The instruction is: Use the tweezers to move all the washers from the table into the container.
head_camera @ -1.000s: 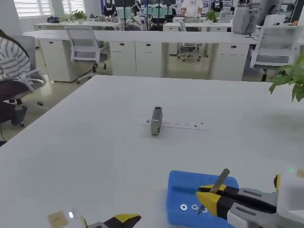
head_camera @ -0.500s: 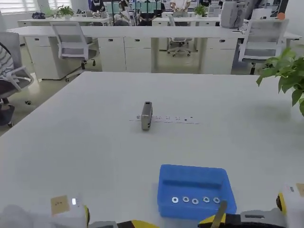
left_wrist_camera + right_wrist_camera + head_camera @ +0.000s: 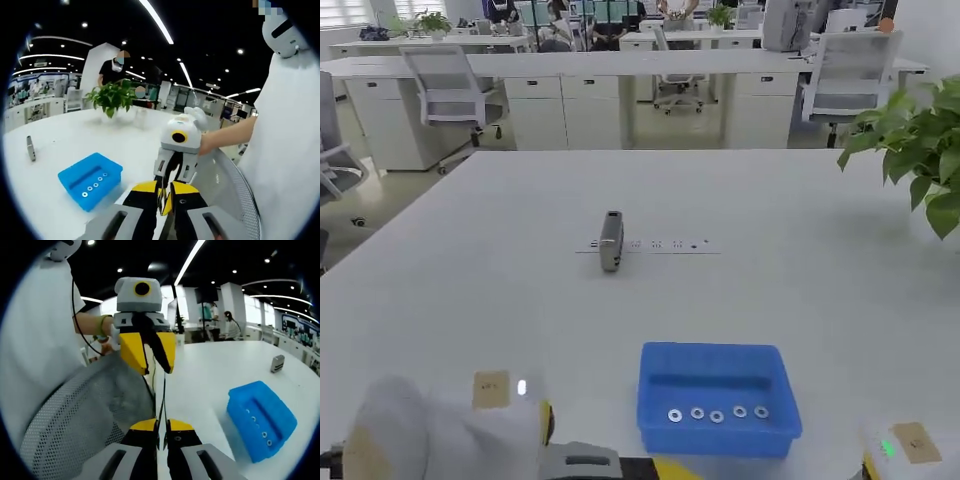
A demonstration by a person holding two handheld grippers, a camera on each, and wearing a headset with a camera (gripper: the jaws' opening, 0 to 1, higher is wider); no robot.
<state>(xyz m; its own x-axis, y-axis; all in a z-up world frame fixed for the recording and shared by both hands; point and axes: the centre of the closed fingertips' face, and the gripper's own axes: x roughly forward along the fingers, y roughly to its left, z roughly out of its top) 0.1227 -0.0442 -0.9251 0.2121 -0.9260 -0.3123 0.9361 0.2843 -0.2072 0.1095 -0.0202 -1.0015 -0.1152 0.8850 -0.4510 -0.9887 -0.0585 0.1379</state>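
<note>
A blue container (image 3: 715,395) stands on the white table (image 3: 500,300) near its front edge, with several washers (image 3: 717,413) in a row inside. It also lies low left in the left gripper view, container (image 3: 90,180), and at the right in the right gripper view, container (image 3: 260,417). My right gripper (image 3: 162,434) is shut on the thin dark tweezers (image 3: 164,395), which rise edge-on from its jaws. My left gripper (image 3: 165,197) is shut, nothing showing between its jaws. Both grippers hang off the table's front edge and face each other.
A small grey block (image 3: 611,240) lies mid-table beside a faint printed strip. A potted plant (image 3: 915,140) stands at the right. A mesh chair back (image 3: 85,410) sits close under the grippers, by the person in white. Desks and chairs stand behind.
The right gripper with the tweezers has drawn back from over the container to below the table's front edge, uncovering the washers. The head camera has tilted, so the container sits higher in view.
</note>
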